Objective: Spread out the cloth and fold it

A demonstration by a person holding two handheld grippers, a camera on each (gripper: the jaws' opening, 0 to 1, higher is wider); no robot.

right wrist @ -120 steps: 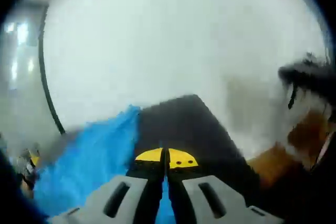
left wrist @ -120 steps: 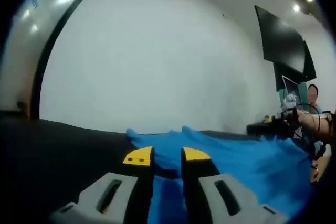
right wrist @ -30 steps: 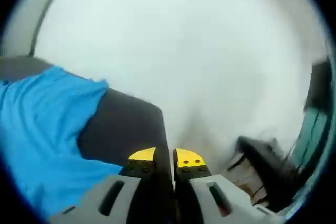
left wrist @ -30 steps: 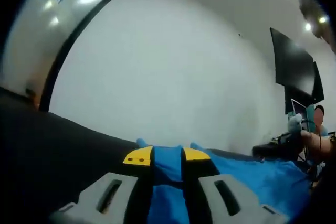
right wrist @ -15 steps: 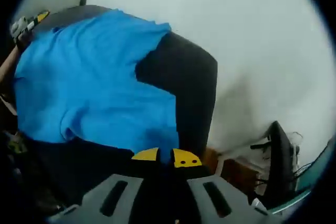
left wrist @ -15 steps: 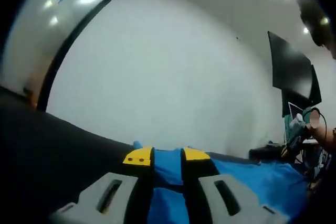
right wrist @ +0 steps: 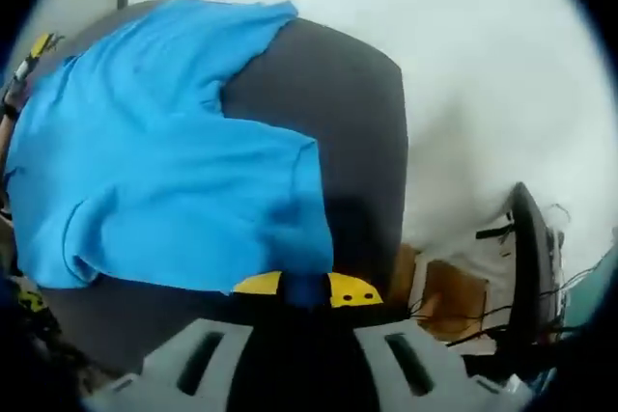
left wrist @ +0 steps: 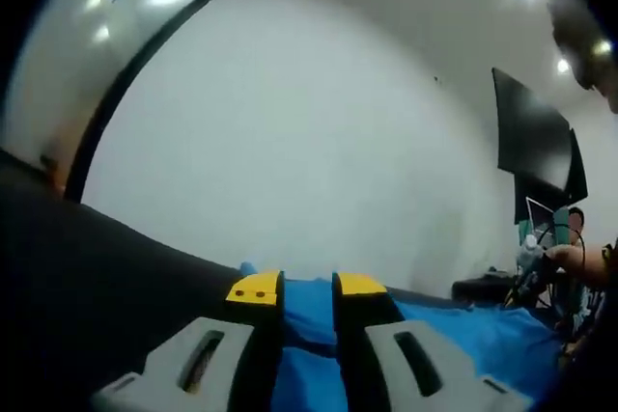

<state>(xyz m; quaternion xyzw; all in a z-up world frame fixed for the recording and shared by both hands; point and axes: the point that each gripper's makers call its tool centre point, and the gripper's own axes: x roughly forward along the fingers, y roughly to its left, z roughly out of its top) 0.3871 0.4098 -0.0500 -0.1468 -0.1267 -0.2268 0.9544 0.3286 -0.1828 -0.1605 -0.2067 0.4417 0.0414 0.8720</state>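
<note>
A bright blue cloth (right wrist: 164,151) lies spread over a dark table (right wrist: 357,84), wrinkled, with a folded lump at its near left corner. One corner rises off the table to my right gripper (right wrist: 304,288), which looks down from above and is shut on that corner. In the left gripper view the same cloth (left wrist: 463,335) stretches away to the right across the dark table (left wrist: 87,277). My left gripper (left wrist: 307,287) sits low at the table's level, shut on a bunched edge of the cloth that fills the gap between its yellow-tipped jaws.
The table's right edge drops off to a floor with a brown box (right wrist: 446,304), cables and a black curved stand (right wrist: 533,267). A white wall rises behind the table, with a black screen (left wrist: 531,147) hung on it. A person's hand (left wrist: 568,258) shows at far right.
The right gripper has risen and tipped down over the table, carrying a cloth corner with it; more of the spread cloth shows below it. The left gripper has stayed put, still on the cloth.
</note>
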